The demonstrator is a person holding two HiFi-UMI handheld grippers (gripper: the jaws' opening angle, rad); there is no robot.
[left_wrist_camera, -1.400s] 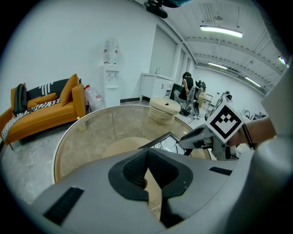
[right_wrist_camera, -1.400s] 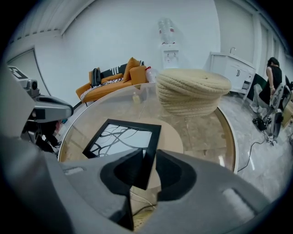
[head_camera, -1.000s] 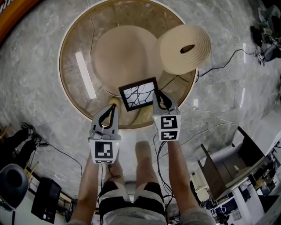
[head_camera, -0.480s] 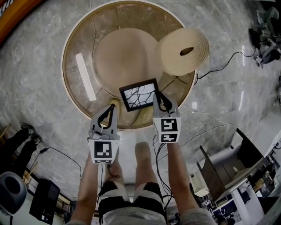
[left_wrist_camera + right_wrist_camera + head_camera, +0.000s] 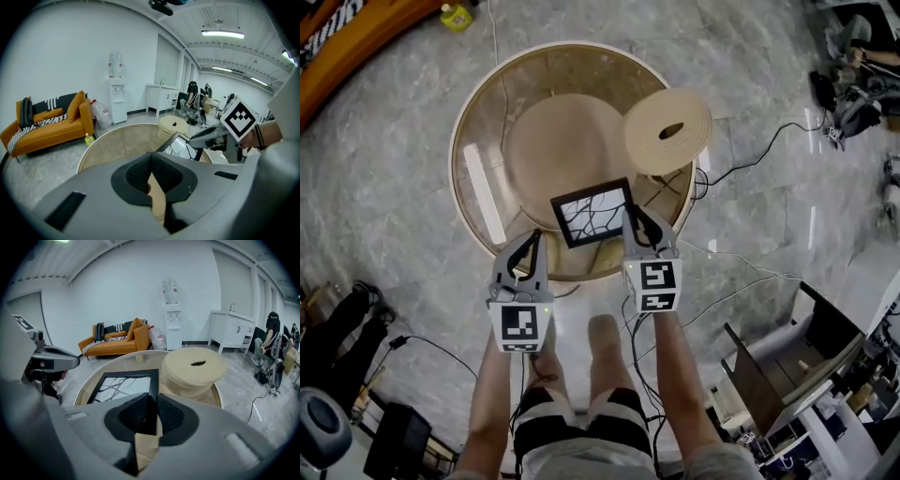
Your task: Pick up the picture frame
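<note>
The picture frame [image 5: 592, 212], black-rimmed with a white branch pattern, hangs tilted above the near part of the round glass table [image 5: 483, 131]. My right gripper [image 5: 634, 221] is shut on the frame's right edge; in the right gripper view the black rim [image 5: 153, 394] runs straight between the pads. My left gripper [image 5: 532, 247] hovers to the frame's lower left, apart from it. Its jaws stand shut with nothing between them [image 5: 151, 158]. From the left gripper view the frame [image 5: 179, 146] and the right gripper [image 5: 216, 137] show to the right.
A thick beige ring-shaped stack [image 5: 667, 131] rests on the table's far right rim. Cables [image 5: 750, 150] trail over the marble floor at the right. An orange sofa [image 5: 49, 125] and a water dispenser [image 5: 117, 99] stand by the wall. A person [image 5: 271, 336] sits far off.
Both grippers have risen, and the frame has gone up with the right one. The table now looks smaller and farther below. The left gripper stays shut and empty.
</note>
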